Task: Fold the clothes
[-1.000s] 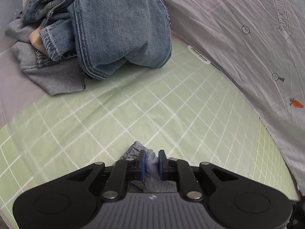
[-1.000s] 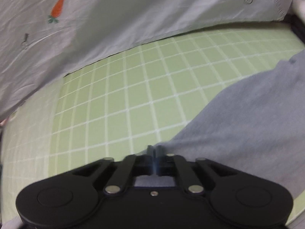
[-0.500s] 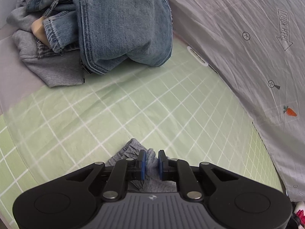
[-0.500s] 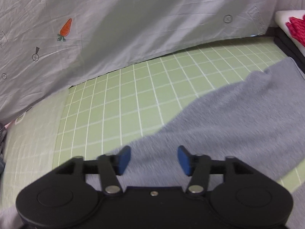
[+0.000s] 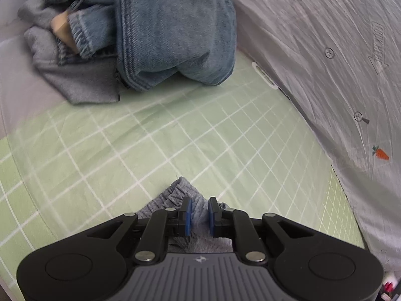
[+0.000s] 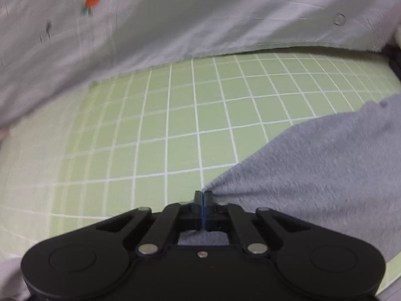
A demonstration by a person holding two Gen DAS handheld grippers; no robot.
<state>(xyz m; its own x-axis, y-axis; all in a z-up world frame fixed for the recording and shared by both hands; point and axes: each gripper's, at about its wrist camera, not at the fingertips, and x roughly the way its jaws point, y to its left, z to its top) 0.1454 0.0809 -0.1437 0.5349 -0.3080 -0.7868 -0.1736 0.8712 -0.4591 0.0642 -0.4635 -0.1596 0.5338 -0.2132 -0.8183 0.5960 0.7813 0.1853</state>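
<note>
**Grey garment pinched at both ends**

The grey garment [image 6: 320,175] lies on the green checked sheet [image 6: 175,125]. The right gripper [image 6: 202,197], spread wide half a second ago, has snapped closed on its edge; the left gripper [image 5: 199,215] clamps the gathered waistband [image 5: 175,190]. A fold can likely begin. Beyond lie a heap of jeans [image 5: 170,30] and a carrot-print quilt [image 5: 325,50].

Each wrist camera sits just behind its own fingers, angled steeply down and close over the green checked sheet [image 5: 175,130]. Both views share that sheet, the carrot-print quilt [image 6: 200,20] and the grey garment [image 6: 325,165].
</note>
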